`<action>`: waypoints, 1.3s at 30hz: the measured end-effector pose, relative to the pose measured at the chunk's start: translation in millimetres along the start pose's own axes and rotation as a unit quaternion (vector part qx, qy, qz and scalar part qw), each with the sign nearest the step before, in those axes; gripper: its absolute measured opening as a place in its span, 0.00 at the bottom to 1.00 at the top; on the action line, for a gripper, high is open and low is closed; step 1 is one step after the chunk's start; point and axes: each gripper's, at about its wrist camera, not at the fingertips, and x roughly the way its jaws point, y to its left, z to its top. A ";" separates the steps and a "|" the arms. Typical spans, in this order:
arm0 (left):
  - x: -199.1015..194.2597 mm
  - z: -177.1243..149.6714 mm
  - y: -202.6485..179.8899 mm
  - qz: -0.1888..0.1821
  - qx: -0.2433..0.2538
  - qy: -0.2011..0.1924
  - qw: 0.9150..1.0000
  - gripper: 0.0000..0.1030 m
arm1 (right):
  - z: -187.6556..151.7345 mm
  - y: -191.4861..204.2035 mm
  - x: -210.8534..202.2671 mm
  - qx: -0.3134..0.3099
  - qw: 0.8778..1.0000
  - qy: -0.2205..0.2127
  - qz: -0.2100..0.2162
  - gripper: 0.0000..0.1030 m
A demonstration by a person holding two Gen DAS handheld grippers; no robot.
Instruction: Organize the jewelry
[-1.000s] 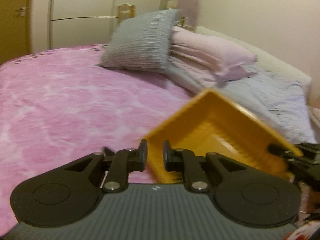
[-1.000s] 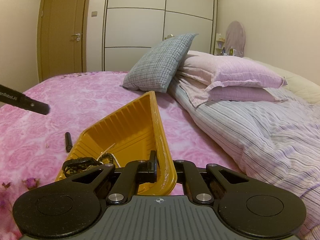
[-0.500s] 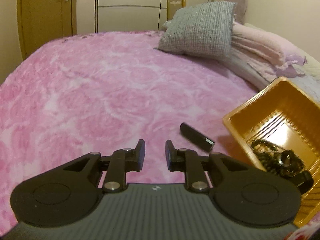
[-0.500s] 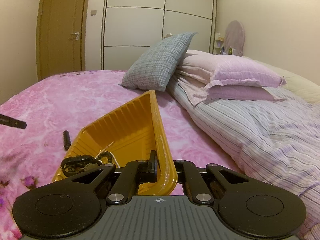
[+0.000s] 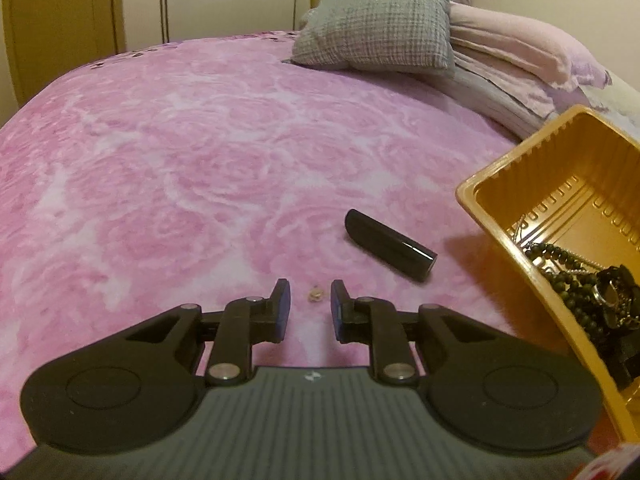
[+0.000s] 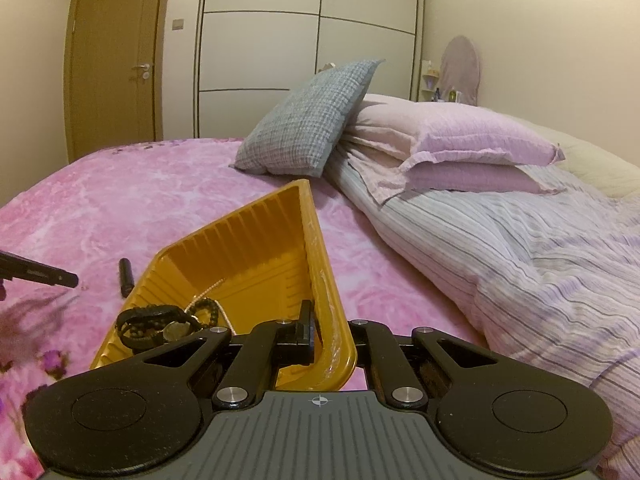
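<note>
While the small pale trinket (image 5: 315,293) lies loose on the pink bedspread (image 5: 192,168), the left hand-held gripper (image 5: 310,300) hovers just over it with its jaws a narrow way apart, the trinket showing in the gap between the fingertips and nothing pressed by the pads. It is too small to tell what kind of piece it is. The step in hand looks like the pickup of this stray piece. The next move calls for a short descent until the fingertips straddle it, then a gentle close; the soft plush may let so tiny a thing sink or roll aside, so the tips should come down square on either side.

Just to the right, a black cylindrical tube (image 5: 390,250) rests on the bedspread, near the trinket but apart from it, and seems the next thing to gather.

Further right sits the orange tray (image 5: 500,196), tilted, with dark beaded strands and a watch-like piece (image 6: 160,320) already heaped in its low end. The right hand-held gripper (image 6: 332,340) is clamped tight on the tray's near rim, holding it up as the receiving bin for whatever the left brings across.
</note>
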 end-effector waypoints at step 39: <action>-75.7 34.1 -110.9 -0.142 0.061 -0.037 0.987 0.07 | 3.6 3.7 -2.5 0.002 1.000 -0.003 0.001 0.06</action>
